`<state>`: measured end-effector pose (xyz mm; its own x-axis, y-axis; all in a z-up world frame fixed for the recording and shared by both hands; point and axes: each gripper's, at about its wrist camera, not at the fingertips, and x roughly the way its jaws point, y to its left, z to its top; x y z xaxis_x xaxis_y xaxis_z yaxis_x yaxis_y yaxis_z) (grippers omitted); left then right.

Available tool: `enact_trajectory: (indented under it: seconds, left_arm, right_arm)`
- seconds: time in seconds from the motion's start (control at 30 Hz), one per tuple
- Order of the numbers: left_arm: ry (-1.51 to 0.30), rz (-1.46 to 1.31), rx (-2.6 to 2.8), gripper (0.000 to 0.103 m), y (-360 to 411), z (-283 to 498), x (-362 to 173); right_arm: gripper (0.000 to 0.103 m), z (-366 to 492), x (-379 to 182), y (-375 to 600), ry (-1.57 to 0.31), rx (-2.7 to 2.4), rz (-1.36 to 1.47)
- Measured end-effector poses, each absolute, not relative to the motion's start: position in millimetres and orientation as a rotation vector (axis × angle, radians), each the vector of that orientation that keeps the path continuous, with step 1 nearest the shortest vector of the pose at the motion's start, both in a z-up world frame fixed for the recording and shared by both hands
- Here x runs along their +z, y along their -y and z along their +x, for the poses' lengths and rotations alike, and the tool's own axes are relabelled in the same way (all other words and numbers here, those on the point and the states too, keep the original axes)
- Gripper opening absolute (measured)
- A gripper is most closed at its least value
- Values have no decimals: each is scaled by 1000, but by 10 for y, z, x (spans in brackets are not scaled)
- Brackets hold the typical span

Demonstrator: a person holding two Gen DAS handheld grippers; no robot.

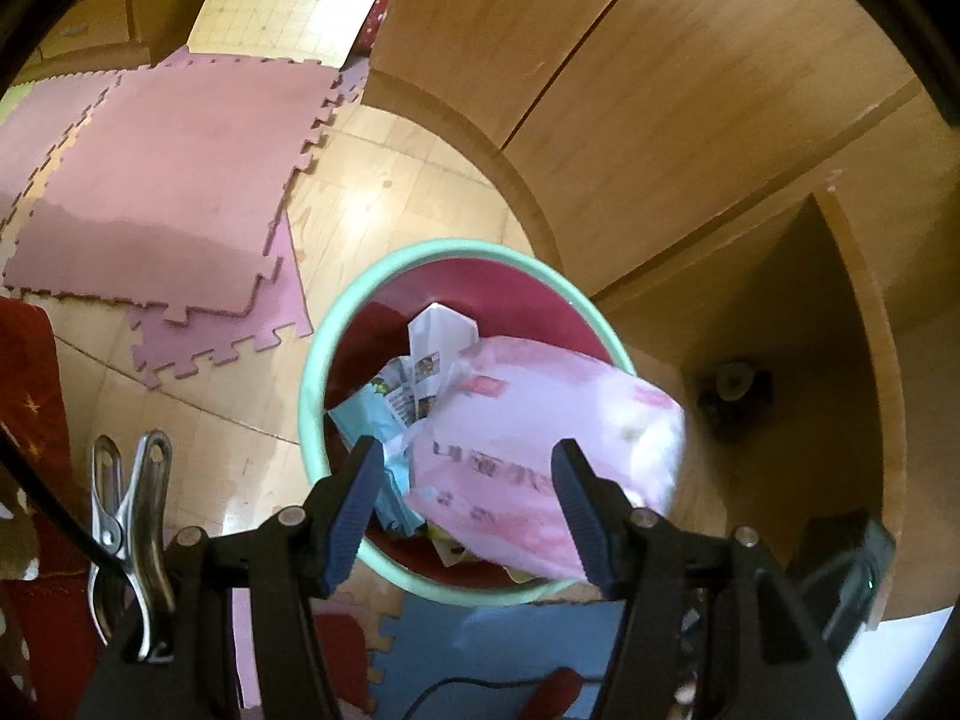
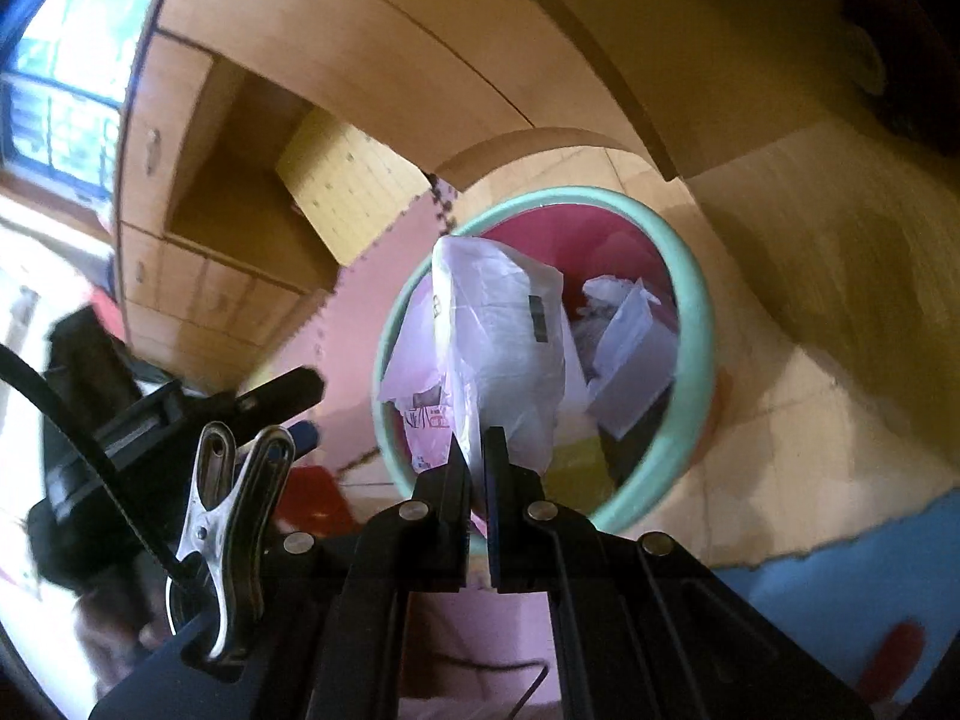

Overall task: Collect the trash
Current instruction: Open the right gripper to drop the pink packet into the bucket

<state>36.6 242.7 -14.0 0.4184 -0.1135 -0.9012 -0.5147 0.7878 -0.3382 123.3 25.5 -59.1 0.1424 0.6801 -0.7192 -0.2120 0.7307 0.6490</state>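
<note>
A round trash bin with a mint-green rim [image 1: 312, 360] and red inside stands on the wooden floor; it also shows in the right wrist view [image 2: 696, 300]. It holds crumpled paper [image 1: 420, 372] and a blue wrapper [image 1: 372, 420]. A pink plastic bag [image 1: 540, 420] hangs over the bin's mouth. My right gripper [image 2: 478, 441] is shut on the bag [image 2: 498, 330] and holds it above the bin. My left gripper [image 1: 468, 462] is open just above the bin, its fingers on either side of the bag without touching it.
Wooden cabinets [image 1: 660, 90] curve behind the bin, with an open niche [image 1: 780, 360]. Pink foam puzzle mats [image 1: 180, 180] cover the floor to the left, a blue mat [image 1: 510, 642] lies near me. Red fabric [image 1: 30, 420] is at far left.
</note>
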Motion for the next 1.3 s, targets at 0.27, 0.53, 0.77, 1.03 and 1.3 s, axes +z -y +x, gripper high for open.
enact_trajectory:
  seconds: [0.27, 0.53, 0.77, 1.03, 1.3]
  left_arm:
    - [-1138, -637, 270, 61, -2379, 535, -319]
    - [-1176, -521, 217, 61, -2066, 855, -593]
    - [-1274, -387, 244, 58, -1755, 1211, -1089]
    - [-1358, -327, 318, 59, -1625, 1298, -1535]
    - [-1326, -296, 342, 61, -1559, 1213, -1401]
  right_arm:
    - [25, 1432, -702, -387, -1284, 614, 245]
    - [25, 1330, -350, -64, -1301, 612, 230]
    - [25, 1221, -206, 78, -1253, 635, 216]
    - [25, 1254, -161, 200, -1239, 648, 186]
    - [25, 1212, -34, 242, -1212, 674, 169]
